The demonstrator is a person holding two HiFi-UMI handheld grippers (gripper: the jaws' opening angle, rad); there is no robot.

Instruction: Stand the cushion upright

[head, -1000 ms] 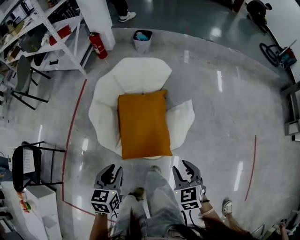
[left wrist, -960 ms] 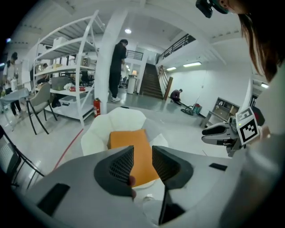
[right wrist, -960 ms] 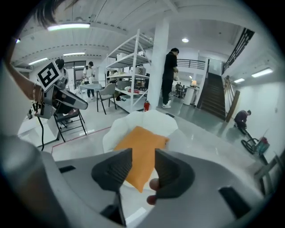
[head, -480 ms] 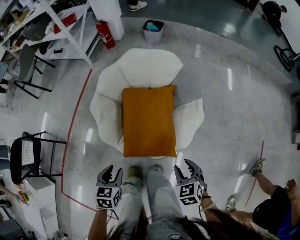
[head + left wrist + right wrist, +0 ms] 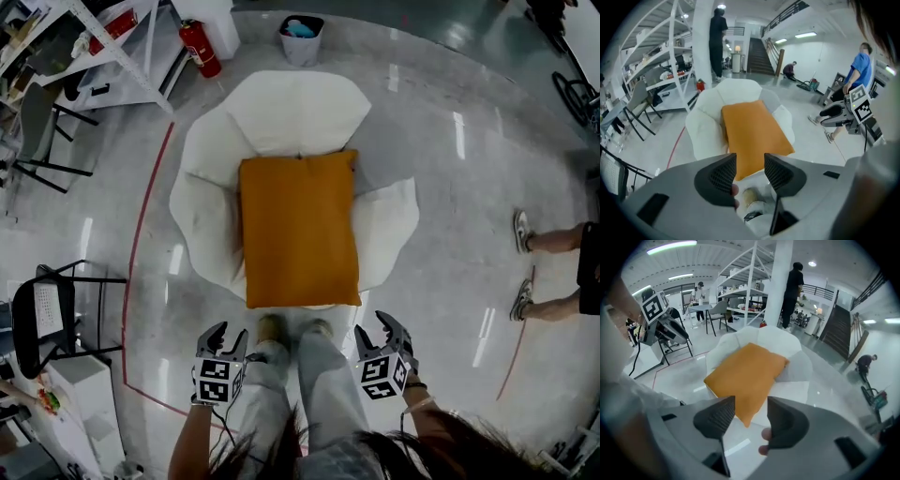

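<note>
An orange cushion (image 5: 300, 230) lies flat on a white petal-shaped floor seat (image 5: 202, 211), its near end over the seat's front edge. My left gripper (image 5: 220, 330) and right gripper (image 5: 382, 323) hang short of that end, on either side of my legs, not touching the cushion. Both have just been opening their jaws, and nothing is between them. The left gripper view shows the cushion (image 5: 754, 129) beyond the open left gripper (image 5: 750, 164). The right gripper view shows the cushion (image 5: 747, 369) ahead of the open right gripper (image 5: 751, 411).
A fire extinguisher (image 5: 199, 49), a bin (image 5: 300, 37) and a shelving rack (image 5: 84, 42) stand beyond the seat. A black chair (image 5: 47, 314) is at the left. A bystander's legs (image 5: 553, 267) are at the right. A red line (image 5: 141, 244) runs along the glossy floor.
Both grippers have sunk lower and their jaws stand wider apart. The cushion sits closer and larger in the head view. A bystander at the right has shifted.
</note>
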